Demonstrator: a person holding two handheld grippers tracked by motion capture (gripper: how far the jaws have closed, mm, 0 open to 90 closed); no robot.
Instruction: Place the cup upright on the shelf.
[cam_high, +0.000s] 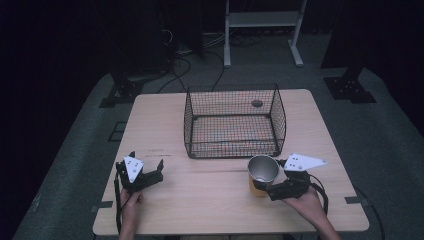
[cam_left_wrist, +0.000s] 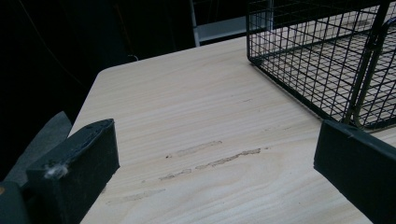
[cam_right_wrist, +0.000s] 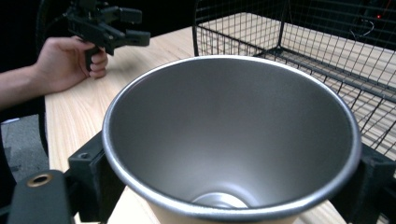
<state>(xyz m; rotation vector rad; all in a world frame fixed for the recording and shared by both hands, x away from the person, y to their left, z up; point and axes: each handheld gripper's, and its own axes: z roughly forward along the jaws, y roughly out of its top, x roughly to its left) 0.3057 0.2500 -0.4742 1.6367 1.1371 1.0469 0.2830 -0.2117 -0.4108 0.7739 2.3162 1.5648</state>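
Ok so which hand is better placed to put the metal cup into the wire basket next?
Probably the right. The right gripper already has its jaws around the cup, just in front of the wire basket. The left gripper is open and holds nothing, farther over.

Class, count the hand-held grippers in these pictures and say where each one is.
2. The left hand-held gripper is open over the table's near-left part. The right hand-held gripper is at the near right, closed around a metal cup just in front of the wire basket.
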